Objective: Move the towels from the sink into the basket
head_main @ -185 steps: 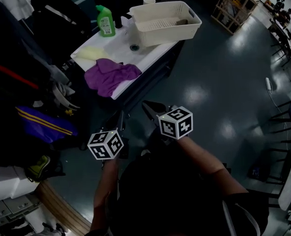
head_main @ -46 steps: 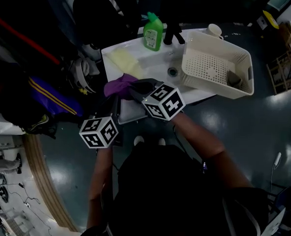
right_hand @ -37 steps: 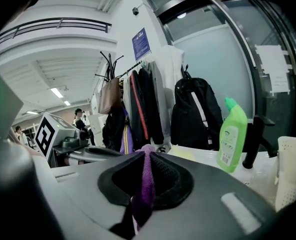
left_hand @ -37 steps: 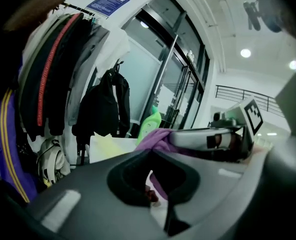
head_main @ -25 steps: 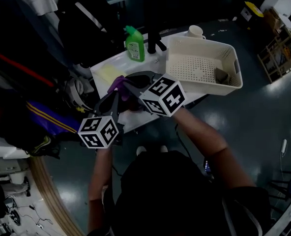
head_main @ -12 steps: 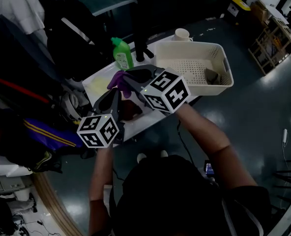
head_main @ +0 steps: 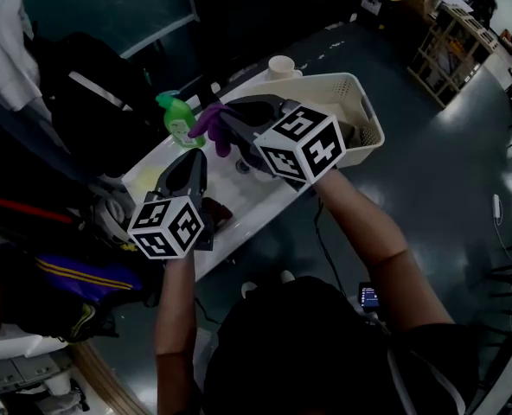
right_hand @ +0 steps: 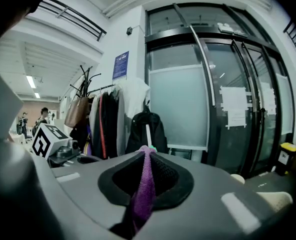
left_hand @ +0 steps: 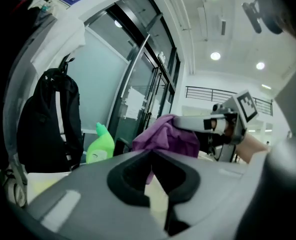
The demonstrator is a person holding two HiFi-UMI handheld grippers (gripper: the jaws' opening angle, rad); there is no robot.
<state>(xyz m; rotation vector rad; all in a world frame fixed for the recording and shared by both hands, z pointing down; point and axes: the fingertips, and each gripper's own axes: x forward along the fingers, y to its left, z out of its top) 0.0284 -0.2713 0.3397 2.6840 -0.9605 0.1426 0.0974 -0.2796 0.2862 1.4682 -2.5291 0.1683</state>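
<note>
A green bottle (head_main: 176, 119) stands left of the open-topped basket (head_main: 368, 124), a cup (head_main: 281, 66) behind it.

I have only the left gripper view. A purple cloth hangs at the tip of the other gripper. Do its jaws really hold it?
Observer: Yes. In the right gripper view the right gripper is shut on the purple towel; a fold of it stands pinched between the jaws.
Operator: Where is the basket? I cannot find it.
Observer: In the head view the basket sits at the right end of the sink top, partly behind that gripper's marker cube. The towel hangs left of it, not over it.
</note>
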